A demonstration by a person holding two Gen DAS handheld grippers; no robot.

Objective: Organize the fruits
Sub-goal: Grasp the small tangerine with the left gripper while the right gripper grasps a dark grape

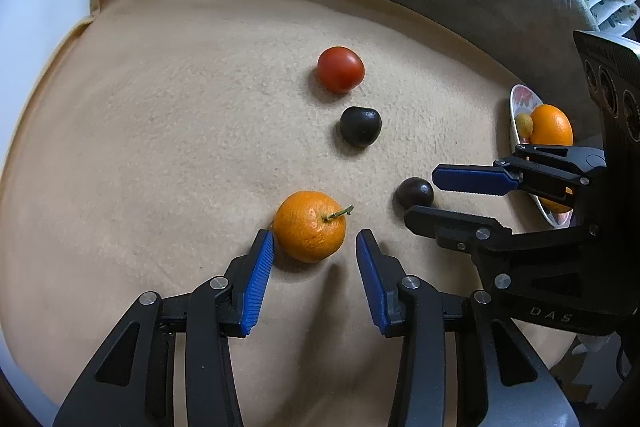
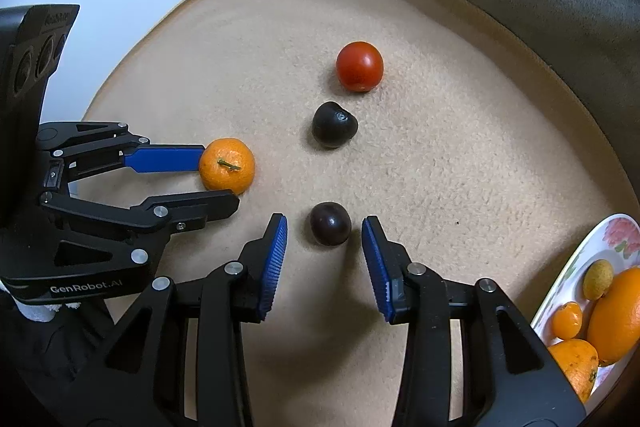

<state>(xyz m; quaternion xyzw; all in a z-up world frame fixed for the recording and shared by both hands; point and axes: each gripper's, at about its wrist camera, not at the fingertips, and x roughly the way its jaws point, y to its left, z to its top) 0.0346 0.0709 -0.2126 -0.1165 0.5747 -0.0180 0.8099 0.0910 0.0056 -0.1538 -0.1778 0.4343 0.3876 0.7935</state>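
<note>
Fruits lie on a tan blanket (image 1: 160, 147). Nearest, left gripper (image 1: 315, 247) spread around a stemmed mandarin (image 1: 310, 225); one pad touches its side, the other stands clear. Right gripper (image 2: 325, 233) spread around a dark plum (image 2: 330, 223), pads apart from it. Farther: black fruit (image 2: 334, 124), then red tomato (image 2: 359, 66). Floral plate (image 2: 576, 267) at the right edge holds oranges.

Open tan blanket (image 1: 160, 147) is left free from 8 to 11 o'clock of the mandarin (image 1: 310, 226). The 12–1 o'clock lane is blocked by the black fruit (image 1: 361, 126) and tomato (image 1: 341, 69). At 3 o'clock, passage is narrowed by the dark plum (image 1: 415, 192), the right gripper (image 1: 420, 201) and the loaded plate (image 1: 516, 115).
</note>
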